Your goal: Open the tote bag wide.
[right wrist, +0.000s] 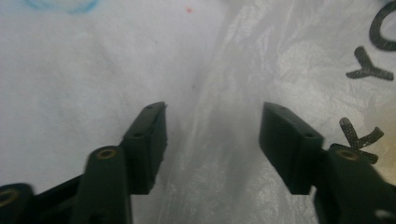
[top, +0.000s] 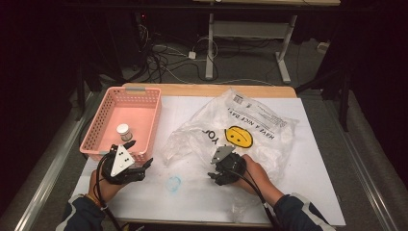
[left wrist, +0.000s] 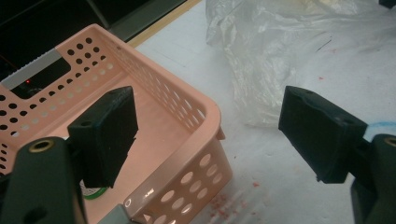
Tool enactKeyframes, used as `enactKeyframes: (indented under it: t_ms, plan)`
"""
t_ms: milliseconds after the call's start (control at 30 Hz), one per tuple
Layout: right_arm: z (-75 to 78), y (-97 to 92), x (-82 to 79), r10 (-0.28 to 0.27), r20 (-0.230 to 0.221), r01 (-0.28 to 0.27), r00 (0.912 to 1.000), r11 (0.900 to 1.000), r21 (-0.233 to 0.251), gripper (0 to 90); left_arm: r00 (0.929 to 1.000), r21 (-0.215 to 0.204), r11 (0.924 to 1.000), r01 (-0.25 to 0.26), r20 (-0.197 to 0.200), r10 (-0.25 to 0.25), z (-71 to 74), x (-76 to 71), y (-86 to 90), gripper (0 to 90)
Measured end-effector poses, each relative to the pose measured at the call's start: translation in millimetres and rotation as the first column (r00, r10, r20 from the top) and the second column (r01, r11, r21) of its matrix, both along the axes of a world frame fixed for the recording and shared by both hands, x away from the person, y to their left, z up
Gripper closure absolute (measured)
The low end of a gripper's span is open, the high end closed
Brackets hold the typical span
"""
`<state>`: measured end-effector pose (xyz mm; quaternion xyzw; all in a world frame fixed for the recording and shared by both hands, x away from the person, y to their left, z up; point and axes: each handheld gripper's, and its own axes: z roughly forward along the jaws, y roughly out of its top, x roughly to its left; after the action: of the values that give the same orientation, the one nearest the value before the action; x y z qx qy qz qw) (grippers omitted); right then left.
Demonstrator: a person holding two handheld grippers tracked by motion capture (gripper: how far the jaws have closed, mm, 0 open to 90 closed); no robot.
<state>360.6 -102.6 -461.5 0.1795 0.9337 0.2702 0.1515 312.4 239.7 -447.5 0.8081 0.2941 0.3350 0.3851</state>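
A pink perforated basket (top: 126, 120) stood at the far left of the white table cover (top: 308, 159), and a small white-capped jar (top: 123, 131) sat inside it toward its near wall. Right of the basket, a crumpled clear plastic bag (top: 240, 125) printed with a yellow smiley face (top: 239, 136) spread across the middle of the table, reaching from the far edge down toward the person's right hand. A faint blue scribbled ring (top: 173, 183) marked the cover between the two hands, near the front. Cables lay tangled on the floor beyond the table.

The left gripper (top: 139, 161) hovered at the basket's near right corner with its jaws spread wide and nothing between them; in the left gripper view the basket's corner rim (left wrist: 205, 112) lay in the gap, with one jaw over the basket's inside and the other over the cover.

The right gripper (top: 214, 166) sat at the bag's near edge, pointing left. Its jaws stood apart, and in the right gripper view the bag's wrinkled film (right wrist: 224, 93) lay just ahead of and under them, unpinched.
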Motion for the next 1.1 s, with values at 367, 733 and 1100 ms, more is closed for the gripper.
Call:
enactKeyframes:
  t_ms: [367, 733, 1100]
  plan:
    - [6.3, -10.0, 10.0, -0.068, 0.015, 0.067, 0.9976, 0.9957, 0.064, 90.0, 1.0000, -0.003, 1.0000, 0.000, 0.001, 0.000, 1.5, 0.7, 1.3, 19.5]
    - [48.1, -26.4, 14.2, -0.142, 0.116, 0.113, 0.9831, 0.9677, 0.225, 90.0, 0.9978, -0.047, 0.9973, -0.057, 0.029, 0.059, 18.1, 4.0, 16.4, 19.6]
    - [88.3, -35.9, 12.6, -0.178, 0.189, 0.107, 0.9657, 0.9360, 0.335, 90.0, 0.9893, -0.004, 0.9905, -0.138, -0.050, 0.137, 44.9, 35.7, 28.4, 19.5]
